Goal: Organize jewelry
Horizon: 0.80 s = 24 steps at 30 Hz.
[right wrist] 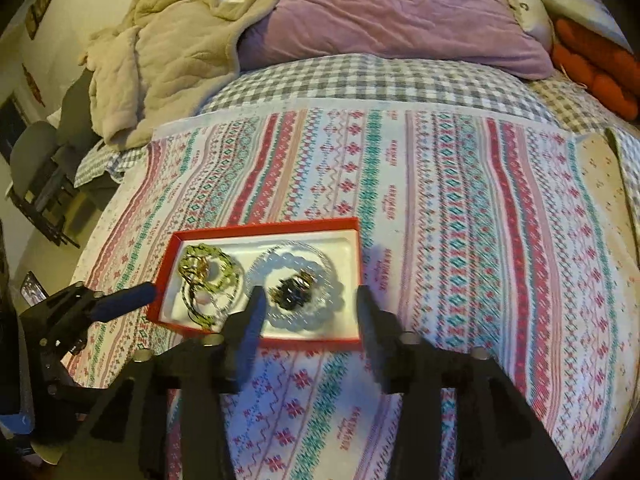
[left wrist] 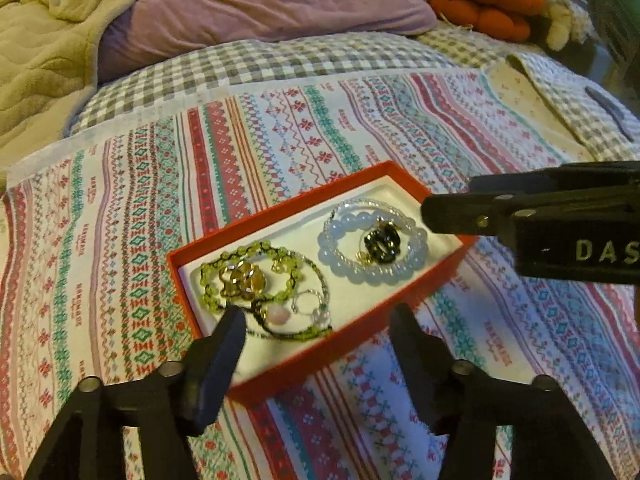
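A bed fills both views, spread with a patterned cloth [right wrist: 440, 200] in red, teal and pink stripes over a grey gingham sheet [right wrist: 360, 80]. At the head lie a purple pillow [left wrist: 260, 4], a beige quilted blanket [right wrist: 160, 60] and an orange plush item [left wrist: 488, 4].

On the patterned cloth sits a shallow red box [left wrist: 400, 320] with a white lining — the jewelry is inside it. In the left wrist view its nearer half holds a green beaded bracelet [left wrist: 212, 276] tangled with amber stones [left wrist: 244, 276] and a thin silvery chain [left wrist: 312, 304]. The farther half holds a pale blue beaded bracelet [left wrist: 340, 264] ringed around a small dark piece [left wrist: 382, 242] with gold bits.

The left gripper [left wrist: 320, 324] hovers over the box's near edge, its fingers spread apart with nothing between them. The right gripper [right wrist: 310, 300] hangs above the box's near rim by the pale blue bracelet, likewise released and empty — both sets of fingers look slightly blurred.
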Tool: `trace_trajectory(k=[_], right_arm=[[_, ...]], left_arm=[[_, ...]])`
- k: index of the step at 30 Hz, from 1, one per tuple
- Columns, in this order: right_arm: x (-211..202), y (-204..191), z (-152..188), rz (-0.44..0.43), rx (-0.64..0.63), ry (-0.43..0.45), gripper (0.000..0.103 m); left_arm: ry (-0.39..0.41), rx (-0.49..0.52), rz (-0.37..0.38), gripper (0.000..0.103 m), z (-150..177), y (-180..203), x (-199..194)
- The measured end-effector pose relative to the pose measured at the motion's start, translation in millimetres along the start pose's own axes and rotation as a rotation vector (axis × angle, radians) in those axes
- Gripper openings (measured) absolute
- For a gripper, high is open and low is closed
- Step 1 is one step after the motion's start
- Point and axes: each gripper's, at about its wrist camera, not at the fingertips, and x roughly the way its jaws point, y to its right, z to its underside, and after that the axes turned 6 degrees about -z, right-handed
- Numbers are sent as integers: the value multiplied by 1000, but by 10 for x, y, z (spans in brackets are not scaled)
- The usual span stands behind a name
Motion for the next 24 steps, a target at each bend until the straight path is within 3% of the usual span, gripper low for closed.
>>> trace_trajectory(k=[8, 12, 16, 24], right_arm=[[-144, 29, 207, 43, -10, -31, 75], [-183, 38, 327, 67, -7, -43, 89], [-202, 32, 468, 108, 0, -67, 98], [-166, -26, 678, 158, -4, -120, 99]], left_arm=[[-45, -42, -51, 84, 198, 12, -94], [-96, -72, -98, 102, 299, 5, -99], [-134, -110, -146, 102, 376, -25, -90], [-187, -187, -218, 103, 493, -76, -50]])
